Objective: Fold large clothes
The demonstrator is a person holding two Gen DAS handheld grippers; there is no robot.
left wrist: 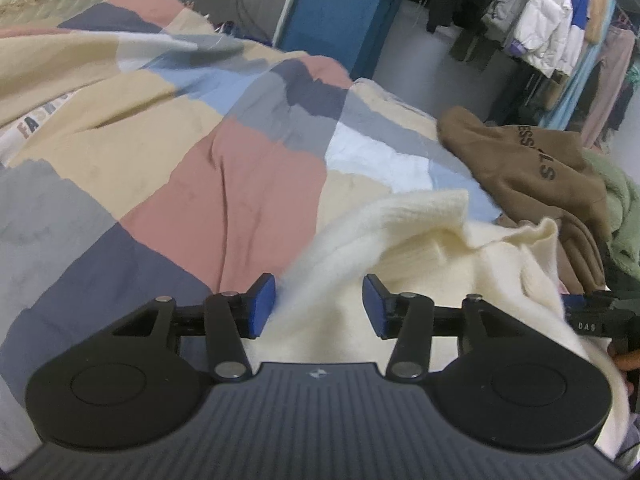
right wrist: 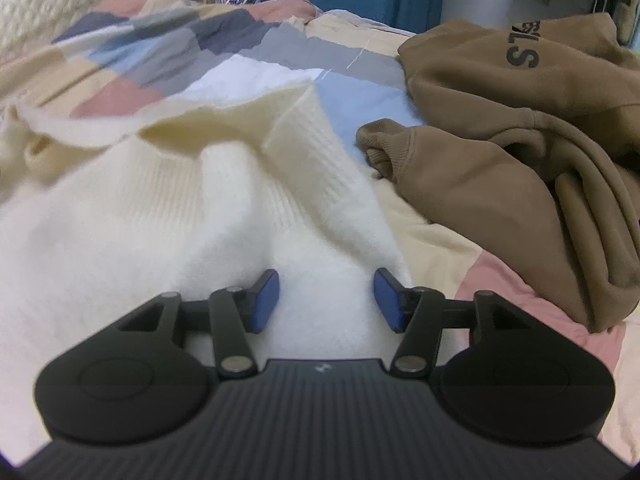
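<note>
A cream knit sweater (left wrist: 424, 248) lies rumpled on a patchwork bedspread (left wrist: 224, 184). My left gripper (left wrist: 319, 306) is open with its blue pads on either side of the sweater's left edge, fabric between them. In the right wrist view the same sweater (right wrist: 168, 216) fills the left and middle, its ribbed hem raised towards the back. My right gripper (right wrist: 326, 301) is open over the sweater's right part, fabric between its pads. The right gripper's body (left wrist: 600, 320) shows at the right edge of the left wrist view.
A brown hoodie (right wrist: 520, 152) with dark lettering lies crumpled at the right on the bed, also in the left wrist view (left wrist: 528, 168). A green fuzzy garment (left wrist: 624, 208) lies beyond it. A blue chair (left wrist: 332, 20) and a rack of hanging clothes (left wrist: 552, 20) stand behind the bed.
</note>
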